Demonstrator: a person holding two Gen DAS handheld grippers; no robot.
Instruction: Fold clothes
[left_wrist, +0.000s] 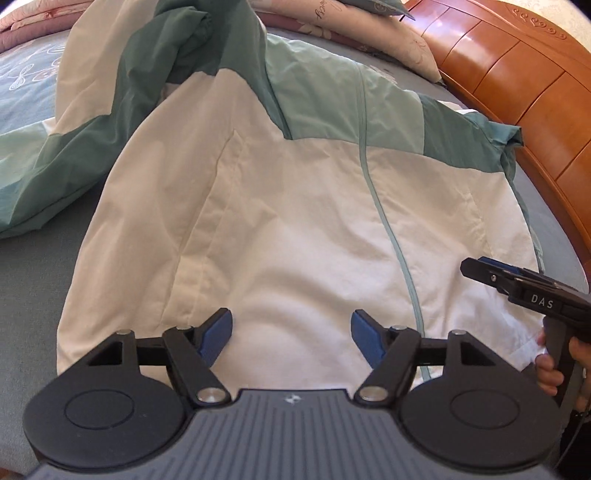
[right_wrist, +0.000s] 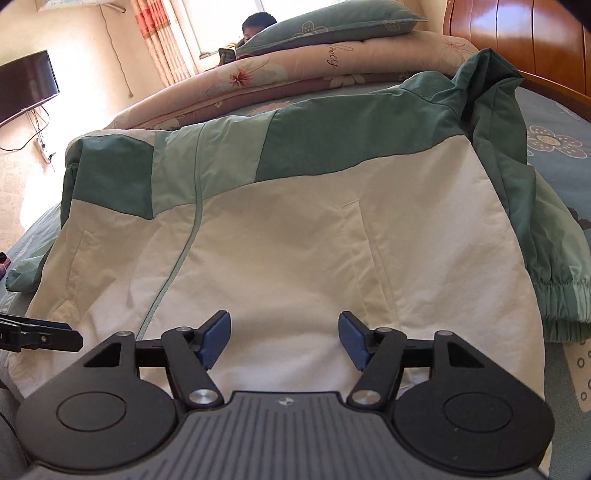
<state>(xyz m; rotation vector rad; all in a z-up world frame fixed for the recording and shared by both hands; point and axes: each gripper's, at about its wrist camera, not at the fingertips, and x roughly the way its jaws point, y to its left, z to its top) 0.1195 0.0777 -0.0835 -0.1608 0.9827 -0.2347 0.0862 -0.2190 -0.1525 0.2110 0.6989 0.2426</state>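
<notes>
Left gripper (left_wrist: 291, 338), right gripper (right_wrist: 284, 339): both spread, empty | white-and-green windbreaker (left_wrist: 295, 206) flat on bed (left_wrist: 33, 280): light, limp, likely slippery | grasp near hem corners.

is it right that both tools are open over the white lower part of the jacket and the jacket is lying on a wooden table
Not quite: the jacket lies on a bed with a blue floral cover, not a wooden table, as the right wrist view shows. The rest holds: the left tool and right tool are both open over its white lower part.
</notes>
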